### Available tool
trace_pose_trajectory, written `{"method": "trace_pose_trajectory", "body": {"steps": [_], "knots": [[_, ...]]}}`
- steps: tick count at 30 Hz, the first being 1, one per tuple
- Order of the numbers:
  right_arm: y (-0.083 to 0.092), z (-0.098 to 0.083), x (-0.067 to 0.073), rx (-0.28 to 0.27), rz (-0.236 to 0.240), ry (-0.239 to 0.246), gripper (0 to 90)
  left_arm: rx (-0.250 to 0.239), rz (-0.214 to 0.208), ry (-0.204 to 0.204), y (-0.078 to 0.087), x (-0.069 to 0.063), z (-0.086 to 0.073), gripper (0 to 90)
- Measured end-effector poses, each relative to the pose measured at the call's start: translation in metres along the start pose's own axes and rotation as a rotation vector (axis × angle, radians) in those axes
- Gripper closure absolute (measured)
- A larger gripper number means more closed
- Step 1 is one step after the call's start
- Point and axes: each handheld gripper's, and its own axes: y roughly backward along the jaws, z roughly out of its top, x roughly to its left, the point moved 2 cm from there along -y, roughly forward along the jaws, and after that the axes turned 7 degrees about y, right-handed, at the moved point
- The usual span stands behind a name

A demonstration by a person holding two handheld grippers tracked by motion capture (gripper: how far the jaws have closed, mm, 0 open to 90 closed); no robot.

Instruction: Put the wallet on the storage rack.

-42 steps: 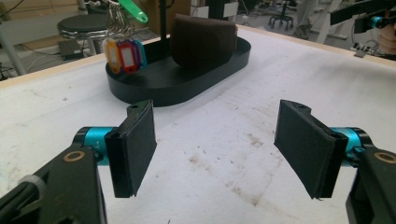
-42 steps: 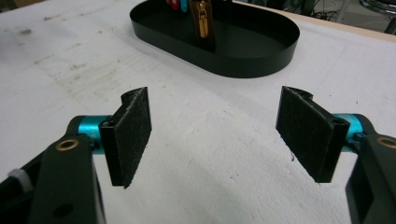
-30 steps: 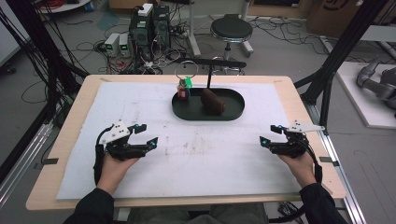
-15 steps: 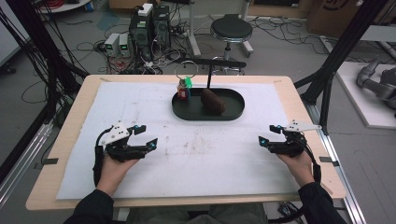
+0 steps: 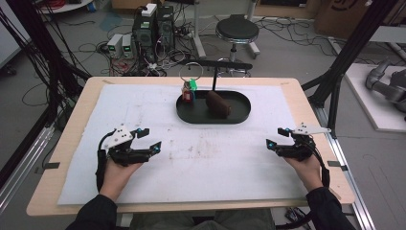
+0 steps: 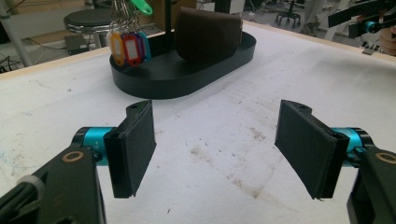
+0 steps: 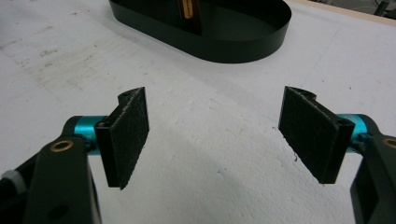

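Barely moved vs earlier frames: left gripper (image 5: 149,139) and right gripper (image 5: 276,137) parked low on white mat (image 5: 143,110), jaws wide apart, nothing held. Ahead of both, well apart: black tray (image 5: 242,115) w/ brown wallet (image 5: 219,104) leaning inside, key-tag bunch (image 6: 127,45) hung just beside. Wallet prob light, soft, slightly slick; best pinched across upper edge. Tags light, swing freely.
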Motion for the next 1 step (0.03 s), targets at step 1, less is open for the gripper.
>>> {"method": "trace_pose_trajectory", "body": {"steps": [1], "knots": [[-0.0005, 0.0000, -0.0005, -0.002, 0.000, 0.001, 25.0, -0.002, 0.001, 0.002, 0.0003, 0.0000, 0.0000, 28.0]]}}
